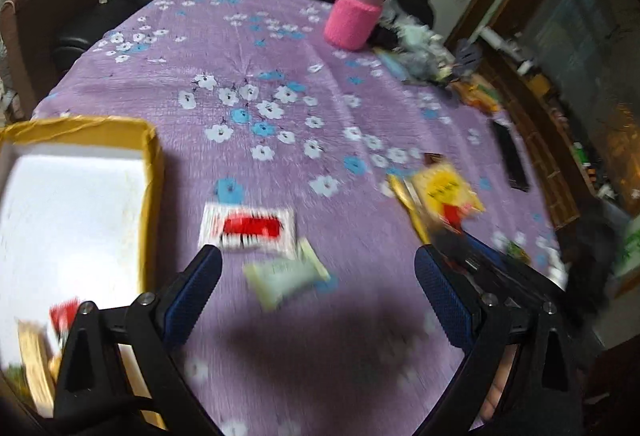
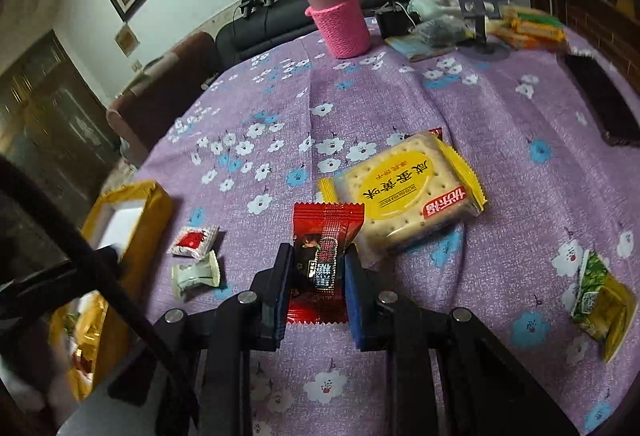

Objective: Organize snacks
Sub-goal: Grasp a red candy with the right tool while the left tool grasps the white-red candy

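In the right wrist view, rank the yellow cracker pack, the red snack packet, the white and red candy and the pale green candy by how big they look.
1. Yellow cracker pack.
2. Red snack packet, held in the right claw; nearness inflates it.
3. White and red candy and pale green candy look alike.

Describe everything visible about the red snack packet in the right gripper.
The red snack packet is glossy foil with crimped, serrated ends and a dotted label strip down its middle. It lies lengthwise between the right gripper fingers, which press both sides. Its far end overlaps the yellow cracker pack, above the purple floral tablecloth.
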`<state>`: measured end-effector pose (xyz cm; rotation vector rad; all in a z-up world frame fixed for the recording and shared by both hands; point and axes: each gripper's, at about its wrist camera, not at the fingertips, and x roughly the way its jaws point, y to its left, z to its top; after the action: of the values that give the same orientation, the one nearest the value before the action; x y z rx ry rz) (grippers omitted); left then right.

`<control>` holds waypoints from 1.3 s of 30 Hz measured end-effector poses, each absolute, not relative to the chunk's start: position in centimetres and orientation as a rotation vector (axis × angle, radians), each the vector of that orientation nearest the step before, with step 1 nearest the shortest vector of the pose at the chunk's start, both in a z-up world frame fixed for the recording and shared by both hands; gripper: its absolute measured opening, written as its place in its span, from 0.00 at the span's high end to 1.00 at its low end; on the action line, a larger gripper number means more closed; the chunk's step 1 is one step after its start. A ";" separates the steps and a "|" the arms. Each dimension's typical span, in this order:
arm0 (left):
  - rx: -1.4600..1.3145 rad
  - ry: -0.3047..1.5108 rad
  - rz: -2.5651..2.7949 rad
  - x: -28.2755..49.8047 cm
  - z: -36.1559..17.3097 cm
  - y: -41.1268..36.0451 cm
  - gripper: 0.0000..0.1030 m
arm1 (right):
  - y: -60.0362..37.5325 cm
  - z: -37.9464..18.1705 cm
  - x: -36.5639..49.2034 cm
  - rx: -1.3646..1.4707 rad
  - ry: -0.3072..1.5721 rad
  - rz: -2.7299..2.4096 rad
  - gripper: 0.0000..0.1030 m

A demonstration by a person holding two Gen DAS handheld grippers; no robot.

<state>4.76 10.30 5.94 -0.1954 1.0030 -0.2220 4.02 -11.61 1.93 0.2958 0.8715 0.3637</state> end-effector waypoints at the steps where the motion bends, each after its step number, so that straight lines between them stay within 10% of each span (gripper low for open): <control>1: -0.167 1.007 -0.193 5.7 5.5 9.9 0.06 | -11.9 1.9 4.1 0.306 0.872 0.367 0.78; 15: -0.252 1.229 -0.438 6.7 2.1 7.9 0.10 | -13.2 2.3 4.2 0.380 0.863 0.374 0.77; 31: 0.166 1.000 -0.356 6.1 2.8 4.5 0.10 | -13.8 2.2 4.1 0.411 0.864 0.361 0.77; 39: 0.218 1.066 -0.387 7.4 0.7 3.8 0.41 | -13.9 2.1 4.4 0.421 0.874 0.373 0.77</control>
<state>7.38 3.76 0.66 0.2176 1.0661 -0.3871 4.39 -13.90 2.10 0.4207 0.8740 0.3728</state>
